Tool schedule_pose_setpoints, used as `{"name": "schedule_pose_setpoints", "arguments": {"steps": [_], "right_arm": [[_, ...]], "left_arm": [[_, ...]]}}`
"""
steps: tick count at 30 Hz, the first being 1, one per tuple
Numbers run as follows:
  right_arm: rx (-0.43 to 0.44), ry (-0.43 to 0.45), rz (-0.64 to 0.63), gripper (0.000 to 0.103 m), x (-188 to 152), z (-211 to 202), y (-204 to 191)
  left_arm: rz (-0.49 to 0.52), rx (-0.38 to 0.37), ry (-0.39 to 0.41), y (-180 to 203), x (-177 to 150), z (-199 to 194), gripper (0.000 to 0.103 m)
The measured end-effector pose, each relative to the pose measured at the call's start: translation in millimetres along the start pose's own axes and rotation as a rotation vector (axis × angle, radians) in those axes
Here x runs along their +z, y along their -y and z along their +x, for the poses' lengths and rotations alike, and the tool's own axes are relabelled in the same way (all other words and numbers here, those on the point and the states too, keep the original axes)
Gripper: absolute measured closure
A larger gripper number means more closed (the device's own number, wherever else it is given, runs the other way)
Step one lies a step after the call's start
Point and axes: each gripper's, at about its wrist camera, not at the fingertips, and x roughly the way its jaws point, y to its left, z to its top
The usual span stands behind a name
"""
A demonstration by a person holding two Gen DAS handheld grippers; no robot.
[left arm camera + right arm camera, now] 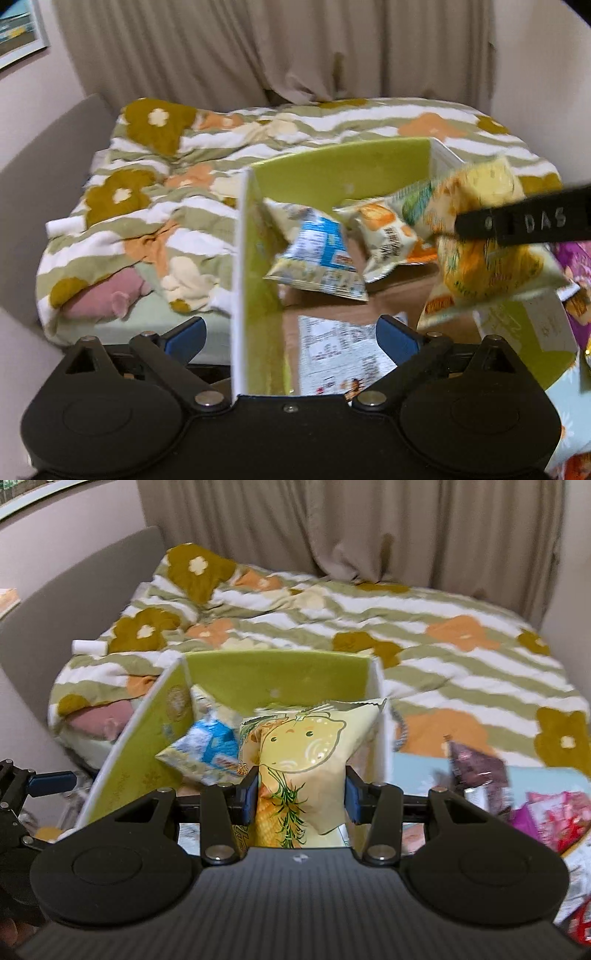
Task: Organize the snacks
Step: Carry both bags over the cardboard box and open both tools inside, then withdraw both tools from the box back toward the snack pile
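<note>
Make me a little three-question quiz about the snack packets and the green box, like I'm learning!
1. True or false: the right gripper is shut on the pale yellow lemon-face snack packet.
2. Which gripper is open with nothing between its blue pads: A left, B right?
3. Fill in: the blue-and-white snack packet lies inside the green-lined cardboard ____.

Key: 1 true; 2 A; 3 box.

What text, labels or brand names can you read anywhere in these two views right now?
"DAS": raised letters on the right gripper's black finger, seen in the left wrist view.
Blue-and-white packet in the green box: print blurred, unreadable.
Yellow lemon-character packet: no legible words.
White printed label on the box floor: too small to read.
</note>
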Motion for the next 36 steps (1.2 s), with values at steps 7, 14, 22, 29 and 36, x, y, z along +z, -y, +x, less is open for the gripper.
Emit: {"name": "schedule_pose_setpoints", "arguments": {"steps": [7,14,22,29,36], "right_arm": [[0.066,-0.091,0.006,0.043,-0.5,19.0,-1.7],[0.095,-0.099,0.048,0.0,-3.8,28.4,11.0],[0.096,-0.038,0.022,0.0,-14.6,16.2,12.9],[0.108,0.019,0.005,0.0,-10.8,-6.8,9.3],[0.089,0.095,0.013,0.0,-11.5,-53.1,4.0]], "left_arm": [[-0.079,0.048,0.002,-6.6,-7.6,-10.8,0.003],[-0.104,0.07,0.002,-6.0,-13.0,-14.6,0.003],[-0.114,0.063,0.013,-4.3,-14.0,-20.1,0.003],[-0.116,0.068,0.058,-8.4,-11.1,-38.2,0.003],[-0.099,0.026,0.12,-8.7,-10.5,-66.8,0.003]]}}
